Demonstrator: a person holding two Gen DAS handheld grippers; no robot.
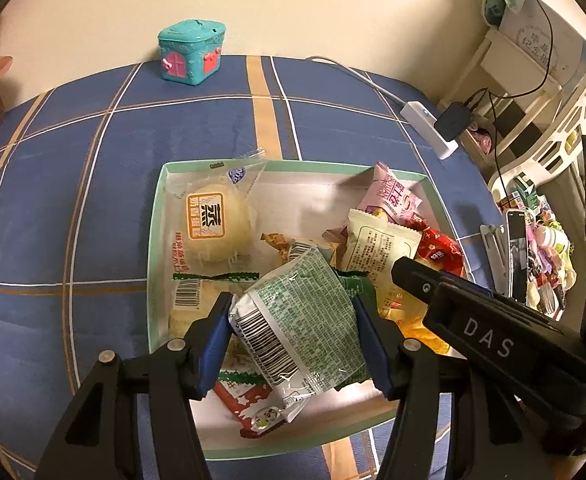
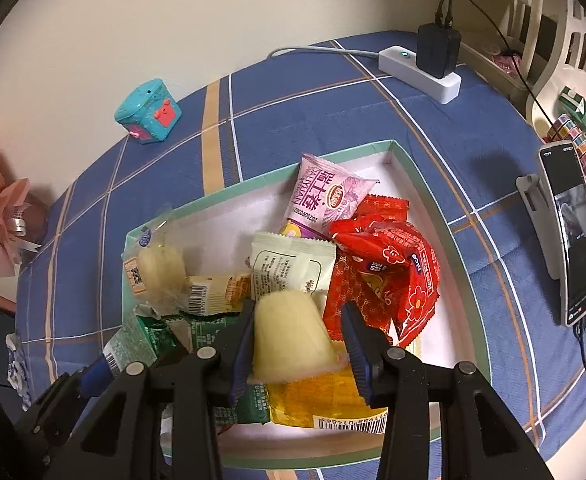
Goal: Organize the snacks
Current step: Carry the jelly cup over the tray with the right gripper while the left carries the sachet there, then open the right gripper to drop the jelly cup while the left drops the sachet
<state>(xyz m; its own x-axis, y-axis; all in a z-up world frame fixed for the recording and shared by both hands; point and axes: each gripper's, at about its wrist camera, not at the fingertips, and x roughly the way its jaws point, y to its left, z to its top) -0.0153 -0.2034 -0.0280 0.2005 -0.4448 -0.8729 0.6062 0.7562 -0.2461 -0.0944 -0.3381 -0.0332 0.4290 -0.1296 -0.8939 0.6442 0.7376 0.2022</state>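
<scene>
In the lower middle of the left wrist view my left gripper [image 1: 293, 340] is clamped across a puffy green-and-silver foil snack packet [image 1: 301, 320] above the shallow mint-rimmed cardboard tray [image 1: 155, 240]. It looks light, air-filled and slick, so I judge mid-body the right hold; a corner would crumple and slide. In the right wrist view, lower centre, my right gripper [image 2: 295, 344] has its pads closed on a pale yellow, cone-shaped jelly cup [image 2: 289, 340] over the same tray's snack pile — stiffer plastic, tapered, likely to squirt upward, so I'd hold low near its wide rim.
</scene>
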